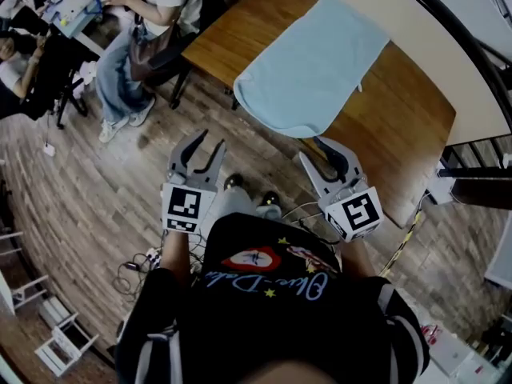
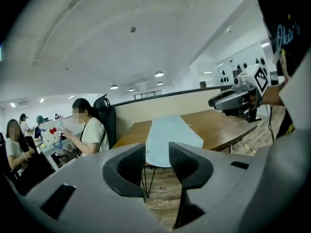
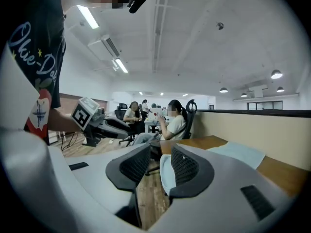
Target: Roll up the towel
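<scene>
A light blue towel (image 1: pixel 312 62) lies spread flat on the wooden table (image 1: pixel 400 118), its near rounded end at the table's front edge. My left gripper (image 1: pixel 198 152) hangs over the floor, short of the table and left of the towel's end. It is open with nothing between its fingers. My right gripper (image 1: pixel 332 154) is just below the towel's near end, also open and empty. The left gripper view looks past my left gripper (image 2: pixel 156 157) at the towel (image 2: pixel 167 137), with the right gripper (image 2: pixel 233 98) to the right. In the right gripper view, the towel (image 3: pixel 238 154) lies beyond my right gripper (image 3: pixel 160 161).
A person (image 1: pixel 136 46) sits on a chair at a desk to the back left. Cables (image 1: pixel 136 270) lie on the wooden floor near my feet. A beige partition (image 1: pixel 448 30) runs behind the table. A white rack (image 1: pixel 64 342) stands at the lower left.
</scene>
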`<move>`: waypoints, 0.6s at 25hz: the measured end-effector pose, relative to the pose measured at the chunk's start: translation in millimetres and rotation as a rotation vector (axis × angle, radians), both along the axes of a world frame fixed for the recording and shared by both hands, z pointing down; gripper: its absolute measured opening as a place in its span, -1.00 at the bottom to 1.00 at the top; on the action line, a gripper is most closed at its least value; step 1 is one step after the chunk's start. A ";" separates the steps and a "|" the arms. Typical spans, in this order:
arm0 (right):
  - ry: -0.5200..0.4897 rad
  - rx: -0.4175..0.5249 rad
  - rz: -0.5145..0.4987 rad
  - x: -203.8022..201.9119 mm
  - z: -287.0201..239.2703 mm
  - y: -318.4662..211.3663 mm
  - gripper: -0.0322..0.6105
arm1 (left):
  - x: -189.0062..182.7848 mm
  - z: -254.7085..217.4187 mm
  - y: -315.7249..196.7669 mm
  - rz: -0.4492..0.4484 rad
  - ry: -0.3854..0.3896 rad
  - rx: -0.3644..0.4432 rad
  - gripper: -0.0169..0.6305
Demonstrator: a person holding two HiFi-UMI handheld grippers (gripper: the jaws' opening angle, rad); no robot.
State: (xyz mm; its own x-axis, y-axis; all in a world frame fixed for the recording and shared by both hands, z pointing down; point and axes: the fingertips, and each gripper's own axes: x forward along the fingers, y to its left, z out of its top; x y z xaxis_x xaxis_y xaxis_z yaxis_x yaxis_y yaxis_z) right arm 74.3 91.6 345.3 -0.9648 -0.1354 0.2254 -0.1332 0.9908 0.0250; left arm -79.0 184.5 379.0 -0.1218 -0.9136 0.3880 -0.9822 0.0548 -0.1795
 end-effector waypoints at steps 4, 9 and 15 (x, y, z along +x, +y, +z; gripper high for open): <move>0.072 -0.028 0.043 0.0 28.4 -18.1 -0.54 | -24.9 25.3 -28.8 0.055 -0.014 -0.067 -0.52; 0.170 -0.041 0.092 -7.1 61.3 -38.3 -0.51 | -57.3 59.9 -61.2 0.174 -0.074 -0.169 -0.45; 0.327 -0.057 0.104 -3.8 102.9 -44.3 -0.47 | -72.6 111.0 -89.2 0.414 -0.275 -0.315 -0.43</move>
State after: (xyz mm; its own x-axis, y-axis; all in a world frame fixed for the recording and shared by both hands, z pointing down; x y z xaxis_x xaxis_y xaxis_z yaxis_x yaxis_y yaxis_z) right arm 70.4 47.3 448.2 -0.8222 -0.2076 0.5300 -0.2276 0.9734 0.0281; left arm -151.6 95.3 489.9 0.0855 -0.7525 0.6531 -0.8255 -0.4206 -0.3764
